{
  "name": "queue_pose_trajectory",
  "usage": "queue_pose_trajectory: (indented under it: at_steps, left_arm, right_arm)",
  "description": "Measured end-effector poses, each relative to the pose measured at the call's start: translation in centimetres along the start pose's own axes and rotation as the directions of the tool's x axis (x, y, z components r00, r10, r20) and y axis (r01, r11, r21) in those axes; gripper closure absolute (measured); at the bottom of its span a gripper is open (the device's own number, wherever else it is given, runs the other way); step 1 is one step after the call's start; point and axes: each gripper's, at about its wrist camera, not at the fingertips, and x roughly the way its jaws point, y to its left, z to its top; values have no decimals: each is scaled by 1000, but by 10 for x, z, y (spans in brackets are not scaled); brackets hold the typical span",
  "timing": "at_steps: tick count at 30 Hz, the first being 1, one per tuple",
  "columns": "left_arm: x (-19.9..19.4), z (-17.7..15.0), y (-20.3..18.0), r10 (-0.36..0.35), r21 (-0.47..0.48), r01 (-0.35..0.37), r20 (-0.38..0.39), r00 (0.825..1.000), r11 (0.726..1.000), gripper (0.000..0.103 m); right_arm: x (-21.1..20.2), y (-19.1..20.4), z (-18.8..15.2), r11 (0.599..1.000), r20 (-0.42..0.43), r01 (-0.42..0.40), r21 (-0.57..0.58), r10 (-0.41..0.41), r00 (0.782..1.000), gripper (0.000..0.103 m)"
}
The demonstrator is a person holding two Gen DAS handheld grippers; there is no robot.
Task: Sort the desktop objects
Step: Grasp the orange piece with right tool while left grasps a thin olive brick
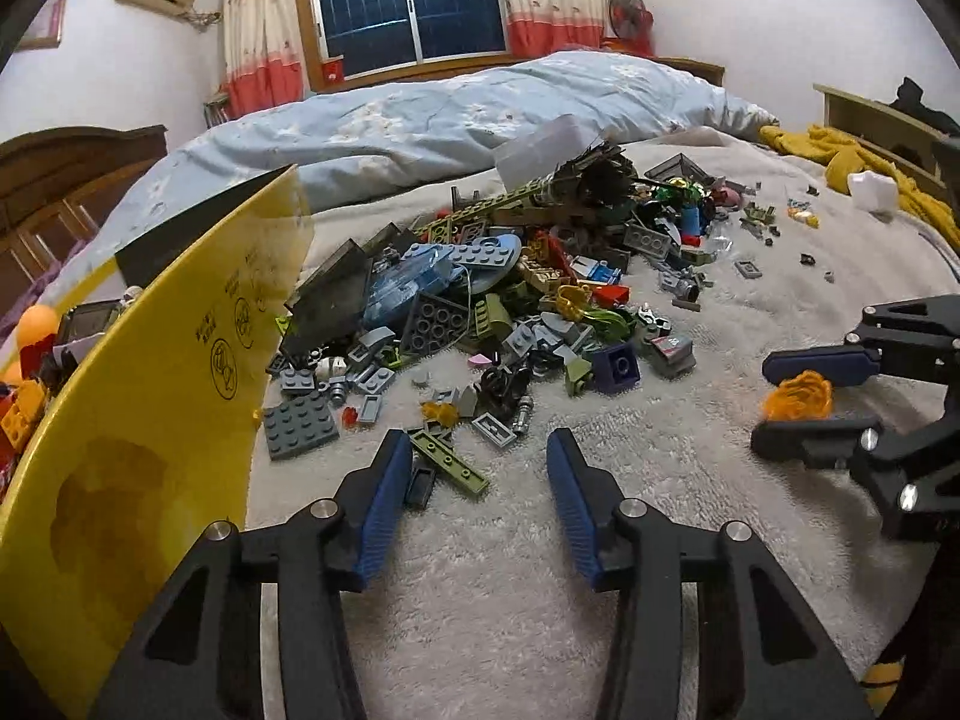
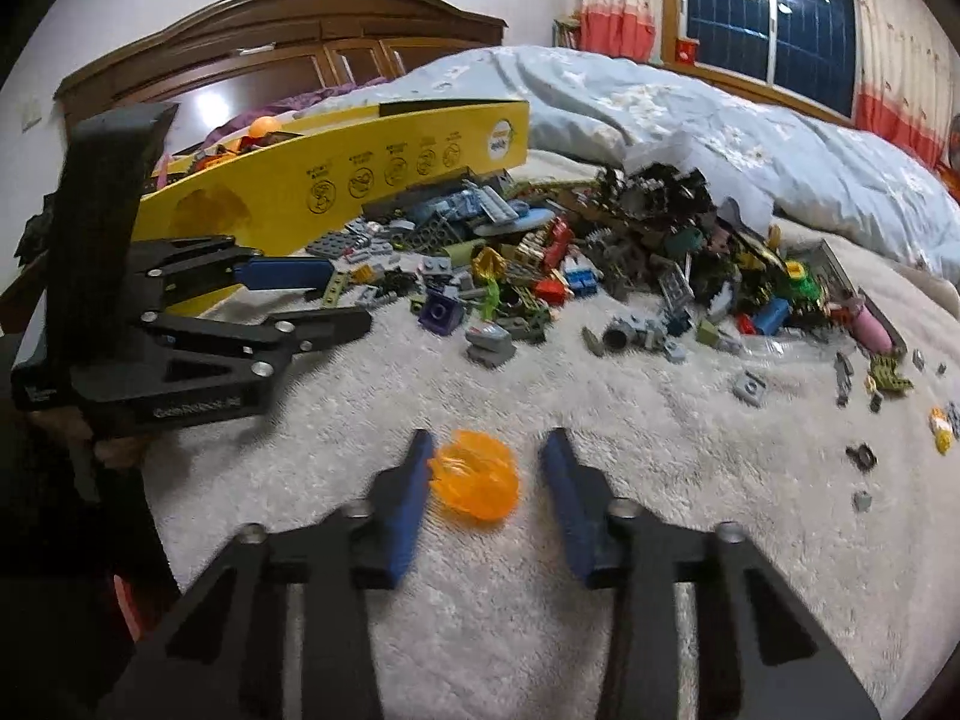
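A pile of loose toy bricks (image 1: pixel 504 282) lies on a white fleece blanket (image 1: pixel 480 570); it also shows in the right wrist view (image 2: pixel 600 264). A yellow box (image 1: pixel 150 396) with sorted pieces stands at the left. My left gripper (image 1: pixel 480 468) is open and empty, just short of the pile's near edge. My right gripper (image 2: pixel 487 468) is open, with a translucent orange piece (image 2: pixel 477 483) between its fingers, touching the left pad and apart from the right one. The same orange piece (image 1: pixel 798 396) shows in the left wrist view between the right gripper's fingers (image 1: pixel 816 363).
A light blue duvet (image 1: pixel 450 114) is heaped behind the pile. Small stray pieces (image 2: pixel 888 384) lie scattered to the right. Yellow cloth (image 1: pixel 864 162) and a white block (image 1: pixel 873 189) lie at the far right. A wooden headboard (image 2: pixel 270 36) stands behind the box.
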Motion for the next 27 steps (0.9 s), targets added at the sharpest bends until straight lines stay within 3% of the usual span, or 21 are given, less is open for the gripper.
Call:
queue_pose_trajectory:
  at_steps: [1,6,9,15,19,22,25,27]
  left_arm:
    - [1,0,1,3,-13,-4,-5,1000,1000,55]
    - [3,0,4,28,-30,-28,-6,1000,999,84]
    - [2,-1,2,64,-14,-64,2,998,998,94]
    - [-21,-1,-2,85,-13,-84,94,992,996,94]
    - [-47,-3,-13,20,-5,-20,161,987,1000,94]
    - [-58,-8,-39,-42,59,31,186,982,998,94]
    - [-58,-15,-67,-59,115,40,168,984,993,94]
    - [-49,-19,-75,-59,122,46,106,993,991,84]
  right_arm:
    - [-1,0,0,1000,7,1,-8,-1,1000,79]
    - [-3,1,0,1000,20,-3,-13,3,1000,79]
    - [-1,3,1,1000,15,-1,-21,1,1000,79]
    - [1,5,0,1000,9,1,-25,-1,1000,79]
    - [-1,5,0,1000,21,7,-19,-7,1000,79]
    - [-5,3,2,999,33,28,-15,-28,999,79]
    - [-10,-1,4,998,48,57,1,-57,997,79]
    - [-13,-5,4,998,51,67,23,-68,996,78]
